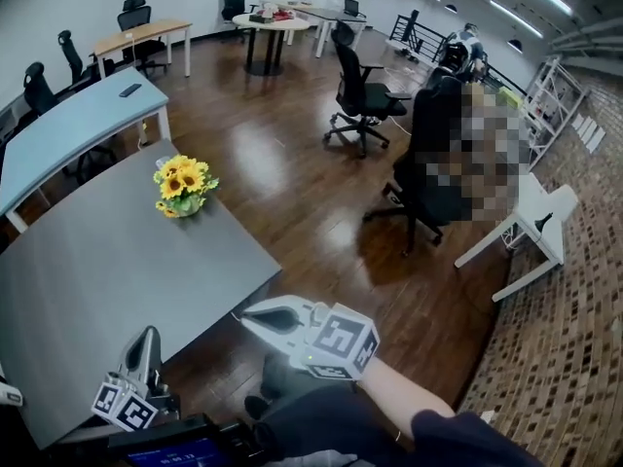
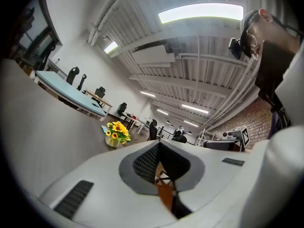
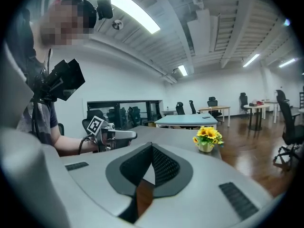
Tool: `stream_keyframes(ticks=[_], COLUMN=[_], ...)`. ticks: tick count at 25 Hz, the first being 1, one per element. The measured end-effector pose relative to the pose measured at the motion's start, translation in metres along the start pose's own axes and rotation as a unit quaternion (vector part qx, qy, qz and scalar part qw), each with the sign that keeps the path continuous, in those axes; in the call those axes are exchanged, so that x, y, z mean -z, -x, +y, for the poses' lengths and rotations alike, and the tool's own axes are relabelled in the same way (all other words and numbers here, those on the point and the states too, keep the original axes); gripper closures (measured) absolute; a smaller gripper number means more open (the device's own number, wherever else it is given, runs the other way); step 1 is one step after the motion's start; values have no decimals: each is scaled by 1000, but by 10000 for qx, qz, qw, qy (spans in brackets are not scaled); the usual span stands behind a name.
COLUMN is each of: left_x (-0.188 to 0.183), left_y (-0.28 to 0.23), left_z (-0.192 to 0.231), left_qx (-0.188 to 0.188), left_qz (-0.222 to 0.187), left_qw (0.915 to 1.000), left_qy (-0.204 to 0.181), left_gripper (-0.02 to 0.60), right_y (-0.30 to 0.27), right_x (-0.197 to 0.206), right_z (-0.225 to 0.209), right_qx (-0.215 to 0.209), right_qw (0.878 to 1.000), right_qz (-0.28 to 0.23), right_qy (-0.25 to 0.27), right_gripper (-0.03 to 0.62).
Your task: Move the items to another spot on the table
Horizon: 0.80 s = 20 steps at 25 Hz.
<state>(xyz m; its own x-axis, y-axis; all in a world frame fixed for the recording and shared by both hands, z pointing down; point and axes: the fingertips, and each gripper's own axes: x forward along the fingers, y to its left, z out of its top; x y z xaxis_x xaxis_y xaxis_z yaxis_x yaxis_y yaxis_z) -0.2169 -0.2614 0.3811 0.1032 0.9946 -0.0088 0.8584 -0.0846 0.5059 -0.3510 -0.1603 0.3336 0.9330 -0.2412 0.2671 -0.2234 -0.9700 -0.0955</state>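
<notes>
A: grippers status?
B: left gripper [image 1: 149,335] sits low at the near edge of the big grey tabletop [image 1: 97,261]. Jaws pressed together, nothing btwn them.
A: right?
B: right gripper [image 1: 247,315] is off the table's near corner, over the dark wood floor [image 1: 292,173], tips aimed toward the table. Jaws closed tight too, empty. Person's dark sleeve [image 1: 458,438] behind it.
A: where's the item?
B: small pot of yellow sunflowers [image 1: 183,187] stands upright on the grey tabletop near its far corner. Well apart from both grippers, nothing touching it.
A: visible in the gripper views?
B: yes, both. Left gripper view: flowers sit beyond the jaw tips, off to the left. Right gripper view: flowers to the right of the tips, w/ the left gripper and its marker cube showing at left over the same table.
A: surroundings?
B: long light-blue table [image 1: 68,134] behind the grey one, small dark object [image 1: 129,90] lying on it, can't tell what. Black office chairs [image 1: 362,95] out on the floor. Round white table [image 1: 270,22] far back. Brick wall [image 1: 574,339] at right.
</notes>
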Motion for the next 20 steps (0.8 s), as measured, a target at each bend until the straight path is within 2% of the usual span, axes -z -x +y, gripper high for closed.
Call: stream_keyframes(ticks=[2,6,11,16,20], left_x=[9,17,40,69,55], left_y=[-26,-76,-102,-153,-189], left_z=[-7,-36,-47,-60,-79], left_qx=[320,899,1154,1478,1453], left_qz=[161,512,825,1235,1269], left_qw=[9994,9940,9896,9803,9784], left_qy=[7,-344,-243,-434,-748], left_gripper=[571,571,571,571,571], right_y=[12,36,57,78,83], right_x=[2,4,21,39,29], right_z=[-8,-28,-47,-86,-121], right_qx=[284,702,1002,1397,1222], right_qw=[9996,9975,9947,9893,9919], right_qz=[13,-79,-152,-223,-268], right_qy=[74,-16,-194,-359,-210], right_gripper=[612,612,612,612,612])
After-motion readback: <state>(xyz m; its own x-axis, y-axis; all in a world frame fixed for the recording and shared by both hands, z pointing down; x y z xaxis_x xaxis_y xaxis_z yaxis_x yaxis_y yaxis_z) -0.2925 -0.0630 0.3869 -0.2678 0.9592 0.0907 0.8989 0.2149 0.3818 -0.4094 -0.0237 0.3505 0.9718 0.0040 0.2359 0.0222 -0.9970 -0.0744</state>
